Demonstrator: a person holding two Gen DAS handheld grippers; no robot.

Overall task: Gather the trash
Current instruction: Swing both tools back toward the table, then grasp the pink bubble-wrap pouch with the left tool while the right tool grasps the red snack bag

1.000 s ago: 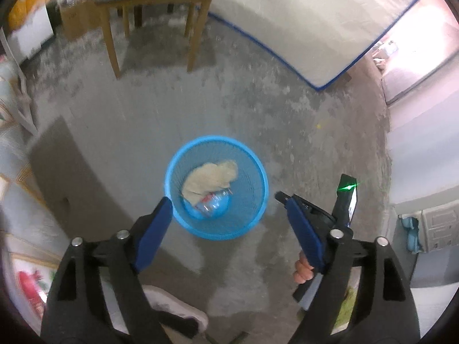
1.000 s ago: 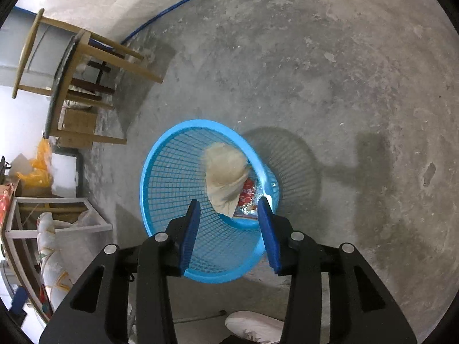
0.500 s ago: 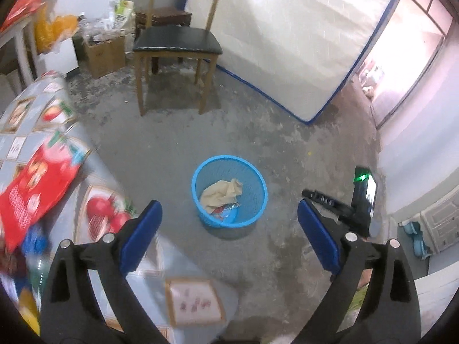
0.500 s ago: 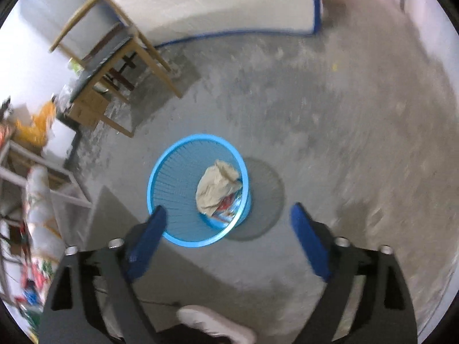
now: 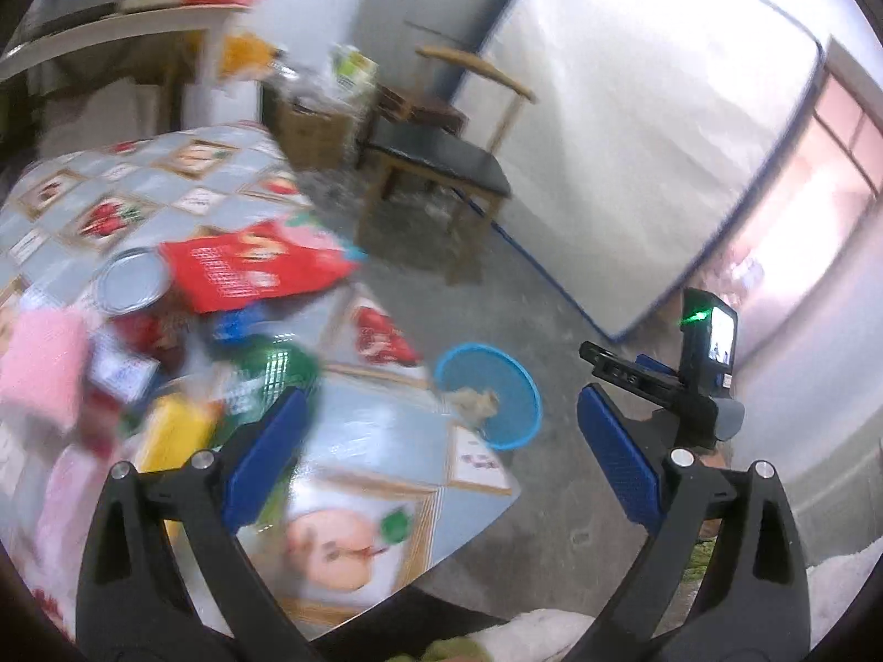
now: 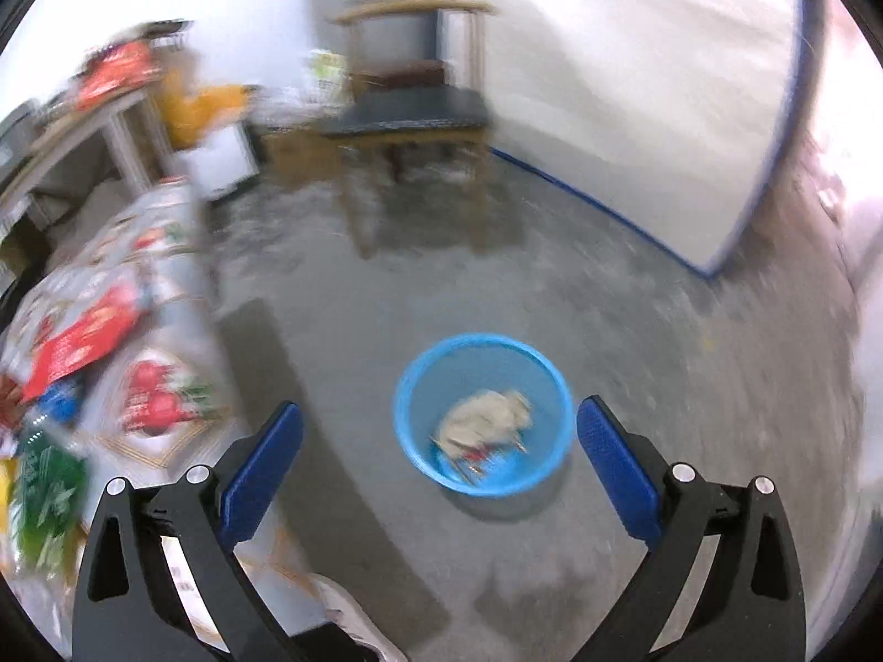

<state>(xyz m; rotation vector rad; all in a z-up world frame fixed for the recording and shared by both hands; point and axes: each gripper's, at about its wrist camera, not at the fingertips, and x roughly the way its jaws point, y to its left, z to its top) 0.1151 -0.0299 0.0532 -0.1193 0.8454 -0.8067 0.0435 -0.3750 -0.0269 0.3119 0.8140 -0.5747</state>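
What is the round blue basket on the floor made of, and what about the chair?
The round blue basket looks like plastic: bright even colour, thin see-through walls, though blur hides any mesh. The chair seems to be pale wood in its frame and legs, with a dark padded seat, maybe leather-like; motion blur leaves that unsure.

Motion blur smears the packets [image 5: 165, 386] crowding the table [image 5: 386, 496]; print on the red bag [image 5: 254, 270] is unreadable. The table edge hides part of the blue basket [image 5: 519, 386]. Small items under the crumpled paper [image 6: 488, 419] are indistinct. Shelf clutter [image 6: 121, 71] is unidentifiable.
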